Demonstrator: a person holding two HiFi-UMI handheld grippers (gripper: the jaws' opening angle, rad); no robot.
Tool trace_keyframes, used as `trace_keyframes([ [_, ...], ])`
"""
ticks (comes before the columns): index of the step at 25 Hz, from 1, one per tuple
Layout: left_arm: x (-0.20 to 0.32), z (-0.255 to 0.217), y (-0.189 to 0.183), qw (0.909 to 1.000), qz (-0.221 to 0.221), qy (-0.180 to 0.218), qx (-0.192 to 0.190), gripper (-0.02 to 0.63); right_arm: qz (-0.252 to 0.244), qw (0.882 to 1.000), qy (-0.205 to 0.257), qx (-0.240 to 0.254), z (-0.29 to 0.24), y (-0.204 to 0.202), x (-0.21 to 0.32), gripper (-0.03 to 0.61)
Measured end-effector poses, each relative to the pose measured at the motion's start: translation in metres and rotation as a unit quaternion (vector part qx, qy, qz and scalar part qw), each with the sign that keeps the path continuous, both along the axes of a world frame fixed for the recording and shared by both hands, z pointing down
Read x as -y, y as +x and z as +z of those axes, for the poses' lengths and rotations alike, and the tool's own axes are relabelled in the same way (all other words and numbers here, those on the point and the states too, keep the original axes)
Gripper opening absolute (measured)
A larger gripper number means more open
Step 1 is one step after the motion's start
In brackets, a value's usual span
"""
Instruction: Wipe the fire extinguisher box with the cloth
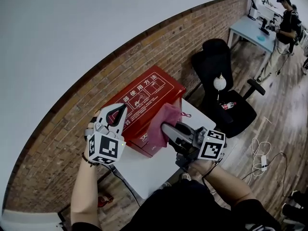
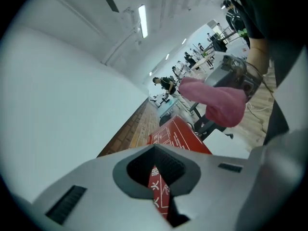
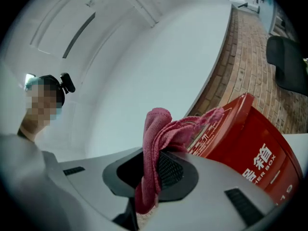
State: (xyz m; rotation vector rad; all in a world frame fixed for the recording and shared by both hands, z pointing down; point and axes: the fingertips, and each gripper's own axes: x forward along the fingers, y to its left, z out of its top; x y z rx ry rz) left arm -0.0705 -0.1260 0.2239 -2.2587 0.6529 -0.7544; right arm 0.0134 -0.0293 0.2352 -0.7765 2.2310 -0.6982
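Observation:
A red fire extinguisher box (image 1: pixel 147 100) with white print on its lid lies on a white table (image 1: pixel 144 170) against the brick wall. My right gripper (image 1: pixel 166 129) is shut on a pink cloth (image 1: pixel 161 121), which drapes against the box's front face near the top edge. In the right gripper view the cloth (image 3: pixel 156 143) hangs pinched between the jaws, with the box (image 3: pixel 250 143) just beyond. My left gripper (image 1: pixel 120 110) is shut and empty, its tips over the box's left end. The left gripper view shows the box (image 2: pixel 175 136) ahead and the cloth (image 2: pixel 216 100) to the right.
A black office chair (image 1: pixel 224 88) with a bottle on its seat stands right of the table. Cables and a power strip (image 1: pixel 262 160) lie on the wooden floor. A person (image 1: pixel 284 30) stands at a far desk (image 1: pixel 252 30). The white wall rises close behind the box.

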Motion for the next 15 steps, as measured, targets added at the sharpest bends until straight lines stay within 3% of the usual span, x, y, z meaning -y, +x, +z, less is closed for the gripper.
trace_keyframes([
  [4,-0.021,-0.014,-0.026,0.9975,-0.008,-0.038,-0.059,0.015,-0.016,0.999,0.029,-0.034,-0.020,-0.015,0.002,0.067],
  [7,-0.037,-0.020,-0.045,0.9894,-0.005,-0.086,-0.117,0.015,-0.035,0.997,0.046,-0.053,-0.031,-0.030,0.002,0.067],
  [9,-0.047,-0.024,-0.058,0.9770,-0.002,-0.136,-0.165,0.015,-0.050,0.995,0.054,-0.062,-0.037,-0.039,0.004,0.067],
  [14,-0.071,-0.030,-0.087,0.9304,0.017,-0.253,-0.264,0.024,-0.096,0.989,0.079,-0.082,-0.050,-0.066,0.003,0.067],
  [15,-0.077,-0.029,-0.090,0.9229,0.022,-0.268,-0.275,0.075,-0.107,0.987,0.084,-0.089,-0.051,-0.071,0.002,0.067],
])
